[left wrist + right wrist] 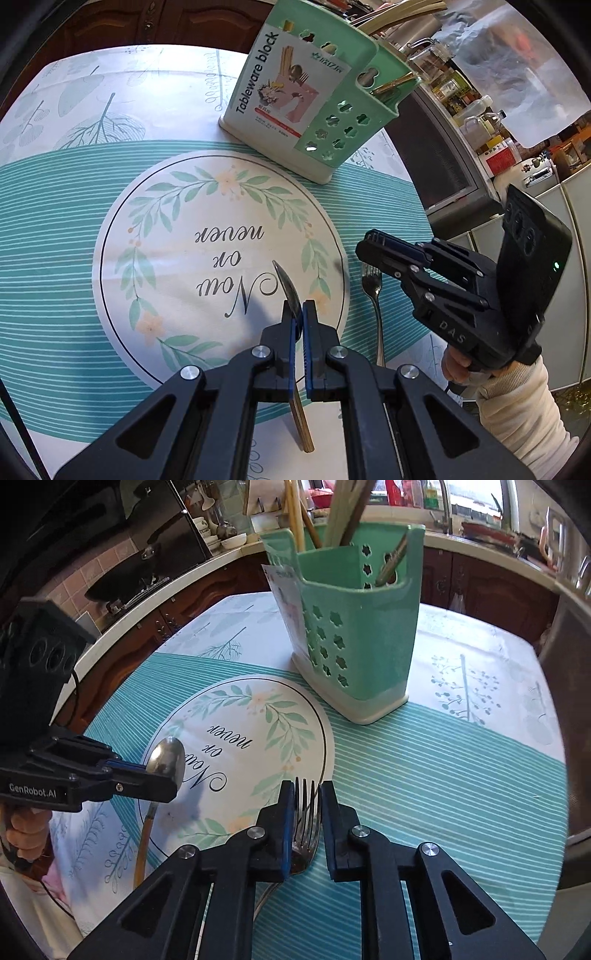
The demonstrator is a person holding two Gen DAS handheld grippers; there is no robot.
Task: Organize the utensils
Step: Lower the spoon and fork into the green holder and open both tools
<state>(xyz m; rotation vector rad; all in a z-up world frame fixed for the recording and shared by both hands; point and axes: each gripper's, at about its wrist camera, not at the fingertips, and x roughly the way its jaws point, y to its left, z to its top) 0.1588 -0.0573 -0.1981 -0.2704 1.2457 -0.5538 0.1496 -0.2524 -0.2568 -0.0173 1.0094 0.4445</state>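
My left gripper (pixel 298 310) is shut on a spoon (pixel 289 286) with a gold handle, gripped at the neck; its bowl sticks out over the round "Now or never" print (pixel 221 236). The right wrist view shows the same gripper (pixel 173 779) and spoon (pixel 166 755) at the left. A steel fork (pixel 306 812) lies on the striped cloth between the narrow-set fingers of my right gripper (pixel 307 788). The left pad is against it and a thin gap shows on the right. The green tableware holder (pixel 362 627) stands beyond, with chopsticks (pixel 347 509) inside.
The holder (pixel 321 92) sits at the far side of the tablecloth (pixel 55 221) and carries a gold-handled utensil (pixel 391 83). A sleeved hand (pixel 517 406) holds the right gripper (pixel 369 245). Bottles (pixel 480 122) line a counter past the table edge; a pan (pixel 122 583) rests on the stove.
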